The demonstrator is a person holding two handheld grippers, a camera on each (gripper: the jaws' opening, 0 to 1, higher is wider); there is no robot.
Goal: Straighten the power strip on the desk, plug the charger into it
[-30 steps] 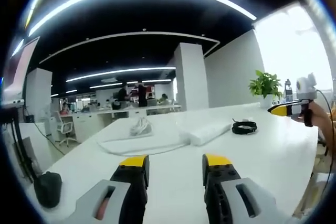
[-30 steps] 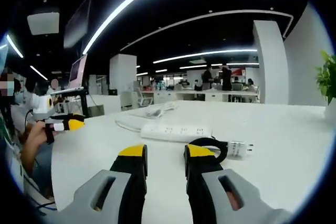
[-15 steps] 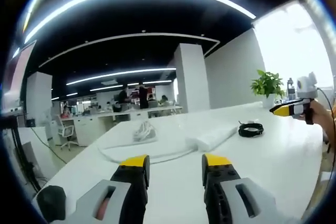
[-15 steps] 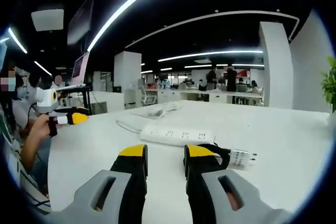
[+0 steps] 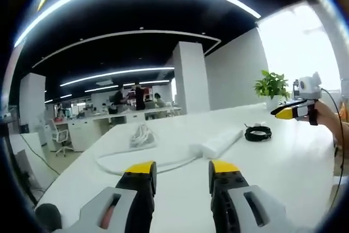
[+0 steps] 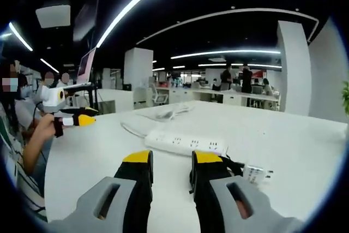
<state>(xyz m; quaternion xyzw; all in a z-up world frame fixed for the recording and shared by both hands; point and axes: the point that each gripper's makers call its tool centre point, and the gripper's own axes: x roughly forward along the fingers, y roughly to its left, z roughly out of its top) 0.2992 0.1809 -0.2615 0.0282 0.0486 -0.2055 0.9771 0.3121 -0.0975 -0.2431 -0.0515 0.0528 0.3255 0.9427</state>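
In the left gripper view, the left gripper (image 5: pixel 181 168) hangs low over the near part of the white desk (image 5: pixel 283 162), its two yellow-tipped jaws parted with bare desk showing between them, grasping nothing. Ahead of it, well apart and toward the middle of the desk, lies the white power strip (image 5: pixel 222 141), set at a slant. Its thick white cord (image 5: pixel 143 161) curves back from the near end of the strip toward the desk's left edge and runs to a loose white bundle (image 5: pixel 141 135) farther off. Just beyond the strip's far end sits the charger's coiled black cable (image 5: pixel 258 132). The right gripper (image 5: pixel 286 111) enters near the desk's right edge, held in a hand (image 5: pixel 329 118) above the surface, well apart from the strip. A potted plant (image 5: pixel 270 86) stands at the far right corner.

In the right gripper view, the right gripper (image 6: pixel 169 157) is released too, jaws standing apart with a narrow gap and nothing between them. The power strip (image 6: pixel 186 143) lies crosswise just ahead of the jaw tips, sockets facing up. The charger (image 6: pixel 255 173), a small white plug block with prongs pointing right, rests on the desk (image 6: pixel 87 159) just beside the right-hand jaw, its black cable (image 6: pixel 232 163) partly hidden behind that jaw; whether it touches the jaw cannot be told. The left gripper (image 6: pixel 83 119) hovers over the desk's left edge, well apart from the strip.
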